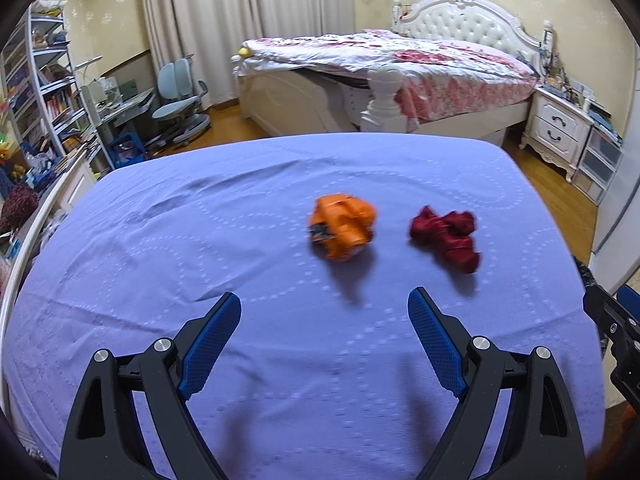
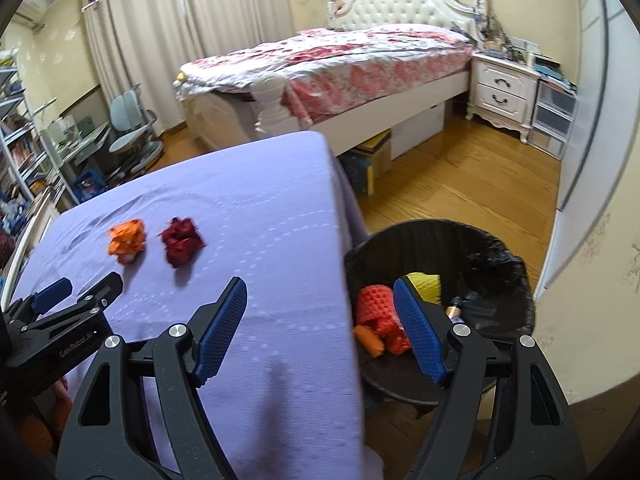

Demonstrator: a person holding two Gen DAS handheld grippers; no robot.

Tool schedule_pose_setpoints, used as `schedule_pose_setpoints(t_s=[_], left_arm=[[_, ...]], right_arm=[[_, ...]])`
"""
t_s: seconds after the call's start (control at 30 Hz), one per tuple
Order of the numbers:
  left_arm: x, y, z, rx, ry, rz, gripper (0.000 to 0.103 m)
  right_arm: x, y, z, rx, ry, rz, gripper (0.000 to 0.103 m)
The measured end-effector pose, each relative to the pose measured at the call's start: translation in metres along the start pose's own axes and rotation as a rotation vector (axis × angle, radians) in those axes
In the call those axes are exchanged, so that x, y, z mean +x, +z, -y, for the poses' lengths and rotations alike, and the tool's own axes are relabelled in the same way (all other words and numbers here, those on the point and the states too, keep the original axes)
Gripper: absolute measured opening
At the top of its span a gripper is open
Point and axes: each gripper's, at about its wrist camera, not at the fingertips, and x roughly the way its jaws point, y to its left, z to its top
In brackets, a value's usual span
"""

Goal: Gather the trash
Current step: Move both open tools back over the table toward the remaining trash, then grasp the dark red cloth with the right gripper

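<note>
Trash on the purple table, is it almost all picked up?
Partly. The black bin beside the table already holds red, orange and yellow scraps. Nothing is in hand: the left gripper and right gripper are both open and empty. Left on the purple table: the orange wad and the dark red wad.

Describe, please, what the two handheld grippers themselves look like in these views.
Both match: the left gripper and right gripper have black, arched plastic linkage arms with triangular cut-outs and silver round pivot bolts. Their fingers carry blue, finely dotted pads. White "GenRobot.AI" lettering marks the left gripper's body in the right wrist view.
</note>
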Motion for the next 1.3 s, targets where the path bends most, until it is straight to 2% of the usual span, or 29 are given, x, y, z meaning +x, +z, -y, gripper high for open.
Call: schedule_pose_setpoints(t_s=[0.23,0.33,0.67,0.97,1.1,1.23,1.3], left_arm=[[0.014,-0.008,-0.029,-0.039,0.03,-0.048,0.085],[0.018,-0.009,-0.039,-0.072,0.007,-0.072,0.085],[0.022,-0.006,-0.055,-0.09,0.011,-0.067,0.085],[0.029,-0.002,-0.072,-0.121,0.024,-0.081,0.085],[0.029,0.0,-0.065,-0.09,0.03,-0.076,0.085],[0.028,0.001,-0.056,-0.06,0.023,-0.065,0.085],[0.029,0.003,-0.052,-0.055,0.014,-0.064,0.085]], right_arm=[[0.02,-0.003,-0.051,-0.096,0.043,-0.06,0.074],[0.027,-0.003,-0.067,-0.114,0.05,-0.081,0.074],[0.056,0.007,-0.112,-0.165,0.055,-0.1,0.074],[0.075,0.02,-0.132,-0.182,0.057,-0.112,0.059],[0.08,0.024,-0.136,-0.208,0.047,-0.115,0.04],[0.08,0.025,-0.129,-0.206,0.04,-0.115,0.031],[0.08,0.028,-0.122,-0.192,0.035,-0.114,0.03]])
